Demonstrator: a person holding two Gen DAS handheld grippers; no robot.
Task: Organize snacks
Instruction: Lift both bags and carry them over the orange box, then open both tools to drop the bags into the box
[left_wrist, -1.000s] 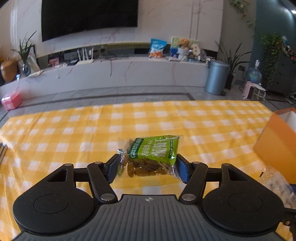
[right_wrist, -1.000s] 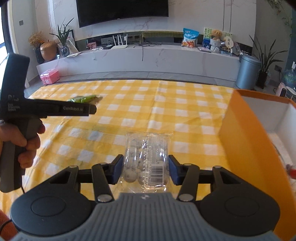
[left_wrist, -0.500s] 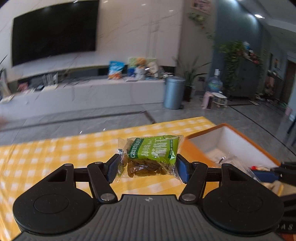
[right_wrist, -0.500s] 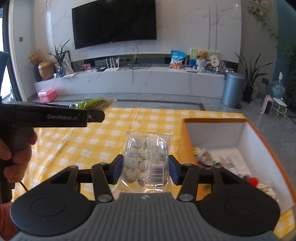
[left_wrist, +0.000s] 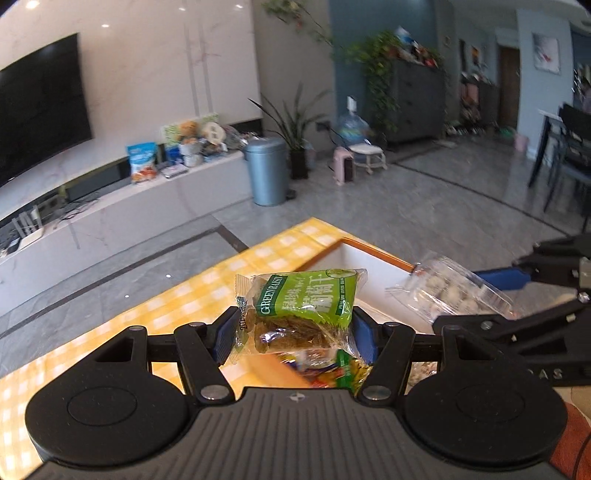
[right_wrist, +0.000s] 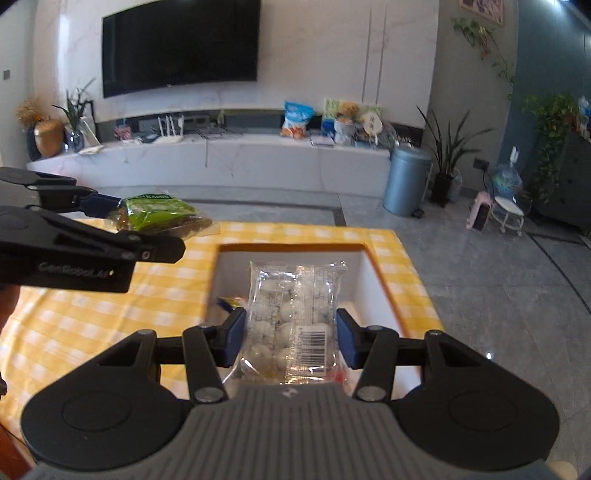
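My left gripper (left_wrist: 295, 334) is shut on a green raisin packet (left_wrist: 301, 312), held in the air at the near edge of the orange-rimmed white box (left_wrist: 373, 254). My right gripper (right_wrist: 290, 338) is shut on a clear packet of white round sweets (right_wrist: 293, 317), hanging over the inside of the box (right_wrist: 373, 273). In the right wrist view the left gripper (right_wrist: 147, 218) with its raisin packet (right_wrist: 159, 214) comes in from the left, above the box's left rim. In the left wrist view the right gripper (left_wrist: 480, 291) with its clear packet (left_wrist: 448, 295) enters from the right.
The box stands at the right end of a table covered with a yellow checked cloth (right_wrist: 92, 317); several snack packets (left_wrist: 325, 367) lie inside it. Beyond the table are grey floor tiles, a blue-grey bin (right_wrist: 404, 181) and a long white TV bench (right_wrist: 221, 162).
Both grippers have risen and swung right from over the cloth to the box, each keeping its packet. The left view has rolled and now looks toward the room's right side.
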